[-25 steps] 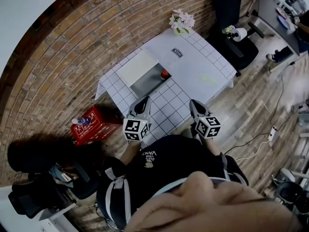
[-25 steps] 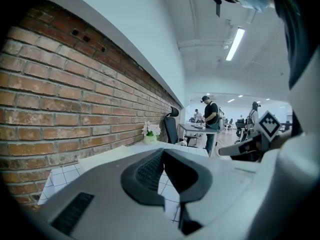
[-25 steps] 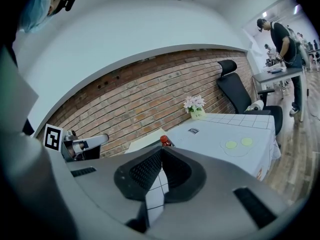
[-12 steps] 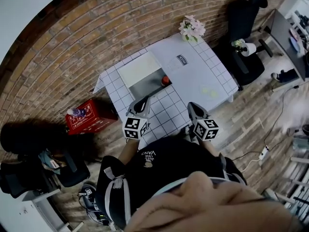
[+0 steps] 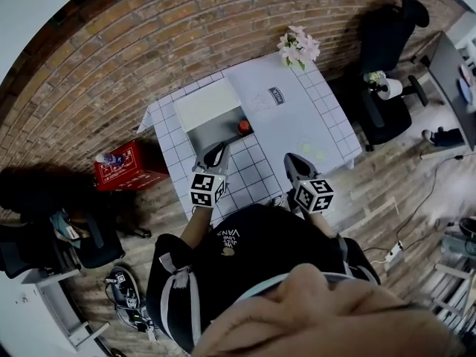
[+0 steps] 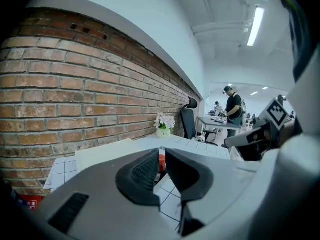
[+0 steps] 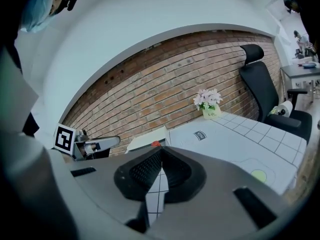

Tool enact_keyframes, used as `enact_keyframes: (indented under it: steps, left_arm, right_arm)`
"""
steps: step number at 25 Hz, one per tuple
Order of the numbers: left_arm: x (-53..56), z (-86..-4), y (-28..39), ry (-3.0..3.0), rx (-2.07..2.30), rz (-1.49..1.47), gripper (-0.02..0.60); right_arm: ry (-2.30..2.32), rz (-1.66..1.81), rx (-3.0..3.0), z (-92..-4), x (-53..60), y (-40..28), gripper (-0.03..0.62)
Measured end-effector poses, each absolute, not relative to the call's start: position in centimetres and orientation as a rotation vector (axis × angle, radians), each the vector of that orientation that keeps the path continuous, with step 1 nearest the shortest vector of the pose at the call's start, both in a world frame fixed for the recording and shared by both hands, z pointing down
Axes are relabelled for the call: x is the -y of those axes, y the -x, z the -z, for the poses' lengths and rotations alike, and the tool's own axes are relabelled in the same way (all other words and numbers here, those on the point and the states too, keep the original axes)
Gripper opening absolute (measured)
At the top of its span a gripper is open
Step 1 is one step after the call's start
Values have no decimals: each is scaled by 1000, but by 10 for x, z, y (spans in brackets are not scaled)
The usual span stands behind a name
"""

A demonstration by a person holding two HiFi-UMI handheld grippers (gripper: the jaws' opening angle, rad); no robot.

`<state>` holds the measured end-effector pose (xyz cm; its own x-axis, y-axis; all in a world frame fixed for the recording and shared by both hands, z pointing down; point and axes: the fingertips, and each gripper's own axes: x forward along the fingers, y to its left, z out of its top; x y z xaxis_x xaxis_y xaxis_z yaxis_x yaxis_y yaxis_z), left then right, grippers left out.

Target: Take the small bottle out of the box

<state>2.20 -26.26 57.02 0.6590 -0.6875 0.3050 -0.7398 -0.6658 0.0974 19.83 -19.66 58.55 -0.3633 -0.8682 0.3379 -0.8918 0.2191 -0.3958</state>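
- Black shirt (image 5: pixel 253 255), chest print (image 5: pixel 227 236): white lettering, the largest word apparently "VANS"; smaller lines illegible.
- White table sheet (image 5: pixel 297 117), dark rectangular label (image 5: pixel 276 93): white lettering, too small to read.
- Flower pot (image 7: pixel 212 114): small label, illegible.
- Red case (image 5: pixel 123 166): white print, illegible.
- Marker cubes, left (image 5: pixel 207 189) and right (image 5: pixel 313 195): black-and-white square codes, no letters.
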Motion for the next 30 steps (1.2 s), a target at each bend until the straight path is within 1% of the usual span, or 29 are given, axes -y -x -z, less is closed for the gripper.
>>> enact_keyframes:
  steps: [4, 9, 13, 17, 20, 30]
  left_arm:
    - [274, -580, -29, -2624, 1199, -368, 70]
    - [287, -598, -40, -2591, 1194, -408, 177]
    - [297, -612, -52, -2576, 1186, -452, 211]
    - [307, -630, -64, -2550, 1176, -503, 267]
    - [313, -643, -71, -2512, 1178, -531, 276]
    - [338, -679, -88, -2436, 1163, -688, 276]
  right_arm:
    - [-1720, -850, 2422, -591, 198, -211, 3]
    - [-1700, -855, 2426, -596, 203, -222, 3]
    - [-1693, -852, 2427, -597, 207, -232, 3]
    - [-1694, -851, 2418, -600, 212, -245, 3]
    - [-1690, -853, 2410, -602, 214, -254, 3]
    - [-1676, -859, 2409, -608, 220, -282, 3]
